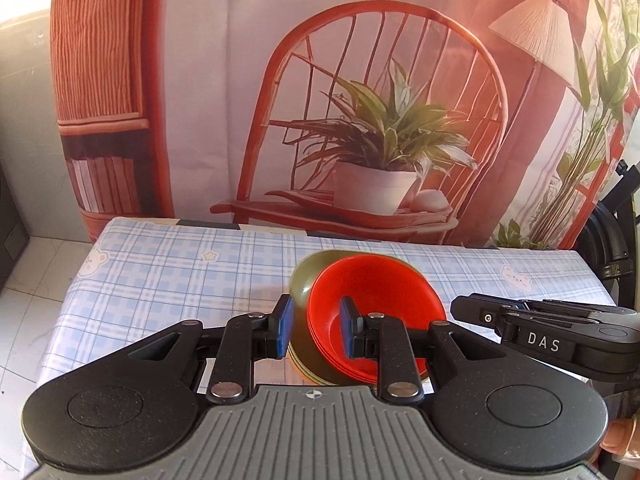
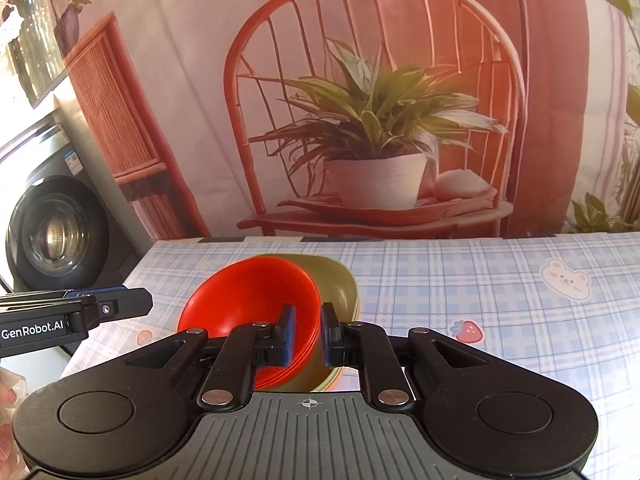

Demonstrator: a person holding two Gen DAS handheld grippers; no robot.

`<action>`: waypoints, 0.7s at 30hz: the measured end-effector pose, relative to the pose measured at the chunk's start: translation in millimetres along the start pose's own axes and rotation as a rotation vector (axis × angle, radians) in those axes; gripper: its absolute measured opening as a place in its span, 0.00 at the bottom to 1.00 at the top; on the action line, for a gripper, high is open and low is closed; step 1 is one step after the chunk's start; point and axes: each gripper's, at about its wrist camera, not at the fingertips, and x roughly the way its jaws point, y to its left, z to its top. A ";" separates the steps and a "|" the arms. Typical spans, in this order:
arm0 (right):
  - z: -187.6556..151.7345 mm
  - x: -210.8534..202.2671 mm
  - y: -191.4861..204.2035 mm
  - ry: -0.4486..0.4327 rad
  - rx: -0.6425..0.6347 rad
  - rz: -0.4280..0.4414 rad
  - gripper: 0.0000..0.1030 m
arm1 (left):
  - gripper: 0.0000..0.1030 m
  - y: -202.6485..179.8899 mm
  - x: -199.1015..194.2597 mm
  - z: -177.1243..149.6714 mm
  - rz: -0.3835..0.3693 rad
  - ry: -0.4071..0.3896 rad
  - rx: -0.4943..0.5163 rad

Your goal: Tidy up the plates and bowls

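Note:
A stack of red bowls (image 1: 376, 304) sits on a stack of olive-green plates (image 1: 308, 280) in the middle of the table. In the left wrist view my left gripper (image 1: 316, 326) is open, its fingers astride the left rim of the bowls, one pad inside. In the right wrist view the red bowls (image 2: 248, 300) rest on the olive plates (image 2: 340, 284). My right gripper (image 2: 308, 334) has its pads close on either side of the bowls' right rim, seemingly pinching it.
The table has a blue checked cloth (image 1: 168, 272) with bear and strawberry prints. A printed backdrop (image 1: 360, 100) hangs behind it. A washing machine (image 2: 52, 232) stands to the left. My right gripper also shows in the left wrist view (image 1: 548, 332).

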 end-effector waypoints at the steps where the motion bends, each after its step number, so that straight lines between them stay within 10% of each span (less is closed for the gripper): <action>1: 1.1 -6.6 2.4 -0.010 -0.014 -0.003 0.14 | 0.26 -2.1 -7.2 1.5 0.007 -0.011 0.008; 14: -3.8 -122.0 25.7 -0.159 -0.144 -0.028 0.23 | 0.54 -37.5 -115.2 -4.4 0.084 -0.177 0.071; 21: -13.1 -199.9 25.0 -0.225 -0.160 -0.050 0.44 | 0.75 -61.9 -172.1 -9.7 0.073 -0.266 0.065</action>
